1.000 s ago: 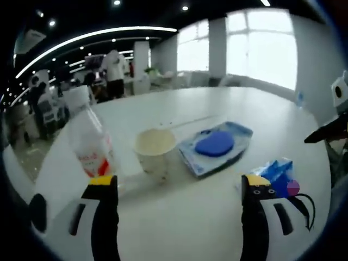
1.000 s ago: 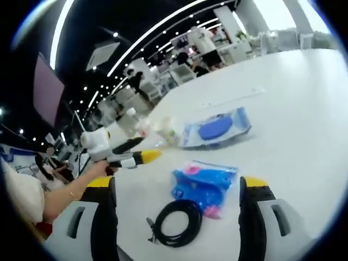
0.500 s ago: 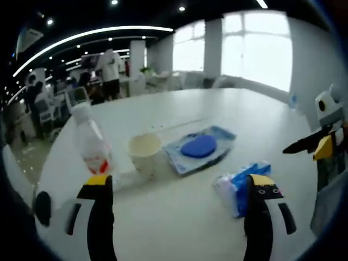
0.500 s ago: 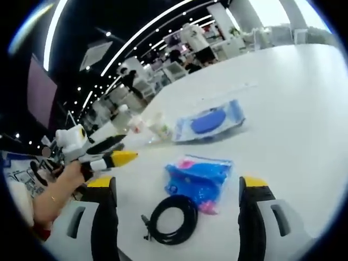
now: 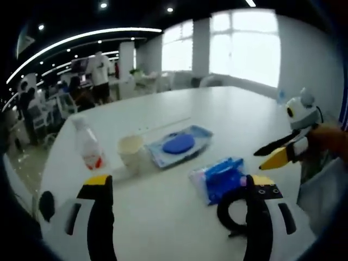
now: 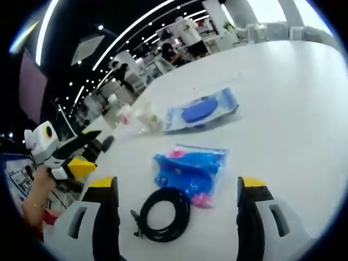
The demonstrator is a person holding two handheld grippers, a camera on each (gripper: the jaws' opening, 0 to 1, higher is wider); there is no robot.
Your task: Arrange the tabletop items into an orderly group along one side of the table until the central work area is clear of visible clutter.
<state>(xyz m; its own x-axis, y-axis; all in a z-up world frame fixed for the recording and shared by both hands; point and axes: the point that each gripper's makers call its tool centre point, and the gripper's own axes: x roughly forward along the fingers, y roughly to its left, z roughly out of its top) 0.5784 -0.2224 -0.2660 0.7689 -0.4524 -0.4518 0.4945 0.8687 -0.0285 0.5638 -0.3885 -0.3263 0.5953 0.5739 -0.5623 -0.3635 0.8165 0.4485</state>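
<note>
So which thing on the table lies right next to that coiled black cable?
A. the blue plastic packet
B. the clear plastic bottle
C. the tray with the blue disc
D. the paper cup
A: in the right gripper view the blue plastic packet lies right against the coiled black cable, while the bottle, cup and tray sit farther back on the table.

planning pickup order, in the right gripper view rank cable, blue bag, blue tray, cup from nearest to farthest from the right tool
1. Cable, coiled between the right tool's jaws.
2. Blue bag, just beyond the cable, centre.
3. Blue tray, farther up the table.
4. Cup, left of the tray; about as far, too close to call.
</note>
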